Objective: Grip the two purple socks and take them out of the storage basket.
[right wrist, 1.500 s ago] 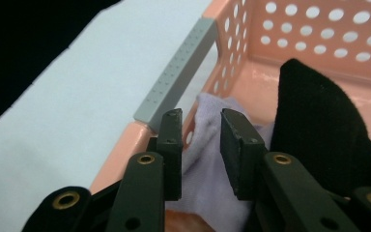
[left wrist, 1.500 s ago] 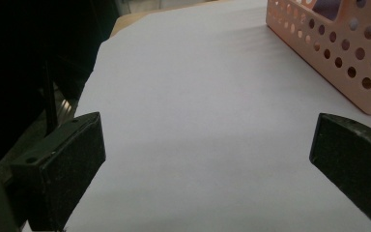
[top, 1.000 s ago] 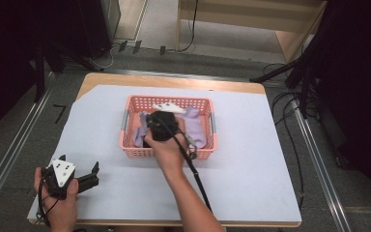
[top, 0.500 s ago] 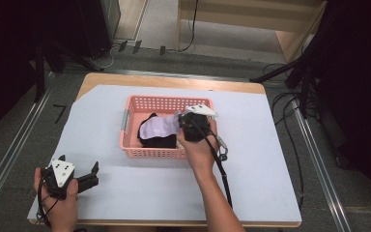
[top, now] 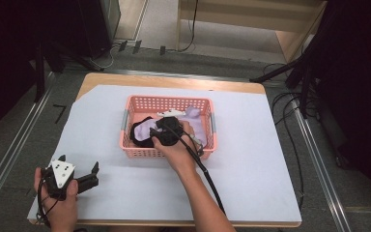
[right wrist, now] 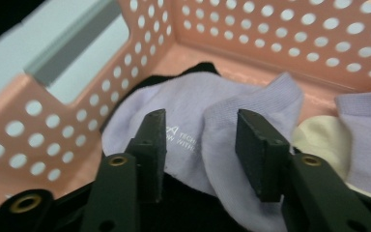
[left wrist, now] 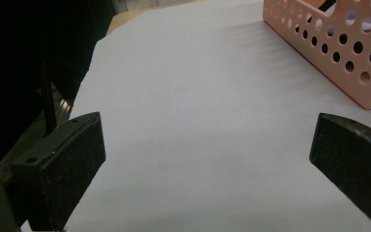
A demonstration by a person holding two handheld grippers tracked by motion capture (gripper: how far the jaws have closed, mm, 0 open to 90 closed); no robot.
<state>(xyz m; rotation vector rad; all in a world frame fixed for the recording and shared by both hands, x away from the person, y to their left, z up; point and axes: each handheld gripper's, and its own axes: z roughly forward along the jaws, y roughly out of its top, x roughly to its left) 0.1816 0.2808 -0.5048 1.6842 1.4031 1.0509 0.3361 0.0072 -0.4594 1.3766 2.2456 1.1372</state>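
The tabletop (top: 251, 159) carries a pink perforated basket (top: 140, 151) at centre. Inside it lies a lavender sock (right wrist: 188, 121) (over black fabric), directly beneath the right tongs (right wrist: 200, 145), jaws apart astride it. The left tongs (top: 79, 180) idle, gaping, near-left.

right gripper (top: 162, 126) back from basket's (top: 135, 102) right side to its middle, over lavender sock (right wrist: 183, 111)
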